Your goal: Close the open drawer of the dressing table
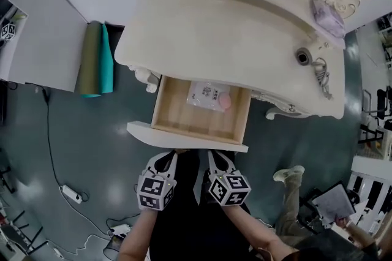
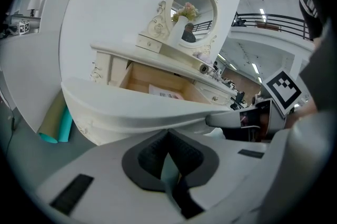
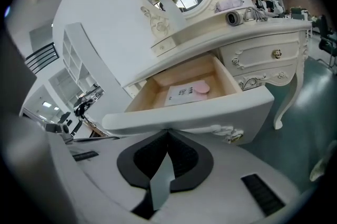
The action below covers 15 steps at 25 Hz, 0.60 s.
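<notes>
The cream dressing table (image 1: 202, 27) has its middle drawer (image 1: 184, 136) pulled out, showing a wooden inside with a white packet and pink pad (image 1: 210, 96). Both grippers are just in front of the drawer's white front panel. My left gripper (image 1: 165, 157) is shut with nothing in it, its tips against the left part of the panel (image 2: 131, 107). My right gripper (image 1: 217, 157) is also shut and empty, its tips at the panel's lower edge (image 3: 200, 110), left of the small brass knob (image 3: 235, 136). The two sit side by side.
Rolled green and teal mats (image 1: 96, 60) lean left of the table. A power strip (image 1: 72, 193) and cables lie on the floor at lower left. A person's shoe (image 1: 288, 175) is at lower right. A tape roll (image 1: 303, 56) and pink cloth (image 1: 327, 16) sit on the tabletop.
</notes>
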### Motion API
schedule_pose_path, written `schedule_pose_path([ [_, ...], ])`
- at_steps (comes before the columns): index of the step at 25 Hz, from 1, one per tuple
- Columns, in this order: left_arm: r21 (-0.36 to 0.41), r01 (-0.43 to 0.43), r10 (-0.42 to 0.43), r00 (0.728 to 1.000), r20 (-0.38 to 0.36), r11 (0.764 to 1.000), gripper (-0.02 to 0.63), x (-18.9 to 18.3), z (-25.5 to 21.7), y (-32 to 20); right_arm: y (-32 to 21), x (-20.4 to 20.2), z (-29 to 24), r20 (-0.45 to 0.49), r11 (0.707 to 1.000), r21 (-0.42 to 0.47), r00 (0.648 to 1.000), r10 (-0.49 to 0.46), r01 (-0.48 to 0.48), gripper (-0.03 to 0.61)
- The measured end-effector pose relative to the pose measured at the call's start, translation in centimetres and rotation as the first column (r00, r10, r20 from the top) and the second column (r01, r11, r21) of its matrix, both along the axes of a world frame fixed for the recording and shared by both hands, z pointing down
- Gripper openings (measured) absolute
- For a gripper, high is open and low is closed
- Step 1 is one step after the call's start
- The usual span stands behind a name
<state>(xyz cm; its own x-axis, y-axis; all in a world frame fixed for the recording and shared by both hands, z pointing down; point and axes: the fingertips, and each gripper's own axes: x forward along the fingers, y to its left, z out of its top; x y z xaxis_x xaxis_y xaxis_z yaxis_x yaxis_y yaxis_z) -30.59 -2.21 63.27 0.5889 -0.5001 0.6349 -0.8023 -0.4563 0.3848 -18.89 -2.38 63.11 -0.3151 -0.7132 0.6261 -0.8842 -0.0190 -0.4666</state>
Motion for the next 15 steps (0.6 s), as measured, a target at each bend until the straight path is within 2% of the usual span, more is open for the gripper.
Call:
schedule_pose_path([
  [15, 0.013, -0.047, 0.047, 0.998, 0.047, 0.999, 0.002, 0.8, 0.0, -2.7, -1.9, 0.6, 0.1, -0.018, 1.000, 0.013, 0.999, 0.029, -0.029, 0.015],
])
